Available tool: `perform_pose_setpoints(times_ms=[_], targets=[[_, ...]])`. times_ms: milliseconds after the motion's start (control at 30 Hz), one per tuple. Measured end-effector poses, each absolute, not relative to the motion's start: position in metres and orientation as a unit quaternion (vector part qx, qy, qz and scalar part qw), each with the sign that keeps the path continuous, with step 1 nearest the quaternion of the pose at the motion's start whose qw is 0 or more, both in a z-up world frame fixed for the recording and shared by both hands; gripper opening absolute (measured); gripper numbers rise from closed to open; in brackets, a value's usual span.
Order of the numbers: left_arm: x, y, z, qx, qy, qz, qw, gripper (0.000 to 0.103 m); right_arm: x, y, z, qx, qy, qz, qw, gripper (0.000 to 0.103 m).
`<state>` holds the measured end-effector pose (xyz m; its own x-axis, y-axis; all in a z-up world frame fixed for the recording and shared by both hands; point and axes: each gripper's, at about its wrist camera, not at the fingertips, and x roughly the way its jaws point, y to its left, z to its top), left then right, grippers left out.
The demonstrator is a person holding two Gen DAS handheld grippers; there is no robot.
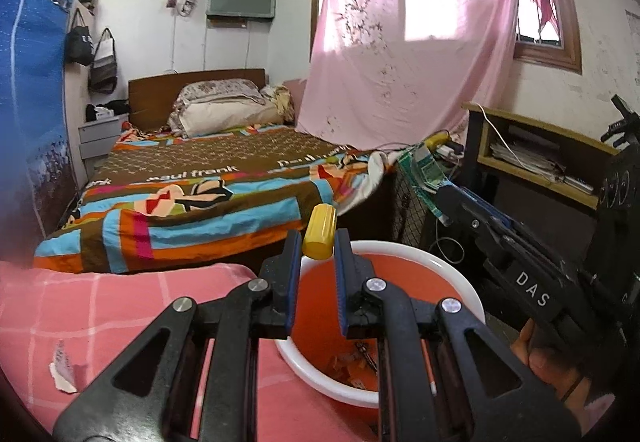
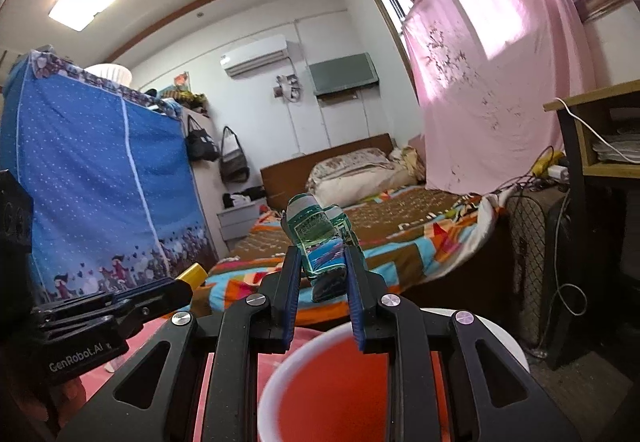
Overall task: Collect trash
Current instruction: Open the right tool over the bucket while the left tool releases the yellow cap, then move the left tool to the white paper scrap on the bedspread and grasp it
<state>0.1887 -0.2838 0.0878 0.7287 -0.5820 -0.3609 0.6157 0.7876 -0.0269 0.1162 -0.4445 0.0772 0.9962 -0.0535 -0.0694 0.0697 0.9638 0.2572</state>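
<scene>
Held both loads over red bin point(image 1: 460, 274), white-rimmed, on pink checked cloth point(image 1: 100, 306). Left gripper point(image 1: 318, 242) clamped on yellow ribbed cap point(image 1: 319, 230), hard plastic. Right gripper point(image 2: 323, 262) pinched crumpled green wrapper point(image 2: 316, 238), possibly a flattened carton. Risk: cap poised at rim, could bounce out; wrapper could cling to pads.

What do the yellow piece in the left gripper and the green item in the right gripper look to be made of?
Yellow piece: apparently hard plastic, smooth and opaque, with ribbed sides like a cap. Green item: looks like thin, glossy printed wrapper or a crushed label, creased and folded between the pads; which one I cannot tell.
</scene>
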Motion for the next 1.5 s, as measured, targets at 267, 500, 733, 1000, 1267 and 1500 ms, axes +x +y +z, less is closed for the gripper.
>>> perform_pose_setpoints(times_ms=[267, 500, 733, 1000, 1267, 1500], targets=[[0.191, -0.299, 0.082, 0.048, 0.200, -0.335, 0.919, 0.020, 0.120, -0.459, 0.070, 0.149, 0.066, -0.047, 0.985, 0.021], [0.197, -0.300, 0.077, 0.035, 0.220, -0.329, 0.918, 0.024, 0.124, -0.467, 0.066, 0.161, 0.083, -0.055, 0.982, 0.031], [0.199, -0.286, 0.078, 0.020, 0.222, -0.301, 0.927, 0.035, 0.124, -0.466, 0.069, 0.159, 0.080, -0.059, 0.982, 0.046], [0.191, -0.239, 0.075, -0.023, 0.211, -0.236, 0.948, 0.075, 0.120, -0.448, 0.075, 0.142, 0.066, -0.060, 0.986, 0.081], [0.172, -0.181, 0.073, -0.053, 0.176, -0.148, 0.972, 0.103, 0.115, -0.419, 0.075, 0.107, 0.054, -0.052, 0.991, 0.103], [0.162, -0.136, 0.063, -0.045, 0.175, -0.102, 0.978, 0.103, 0.112, -0.378, 0.068, 0.072, 0.059, -0.032, 0.995, 0.103]])
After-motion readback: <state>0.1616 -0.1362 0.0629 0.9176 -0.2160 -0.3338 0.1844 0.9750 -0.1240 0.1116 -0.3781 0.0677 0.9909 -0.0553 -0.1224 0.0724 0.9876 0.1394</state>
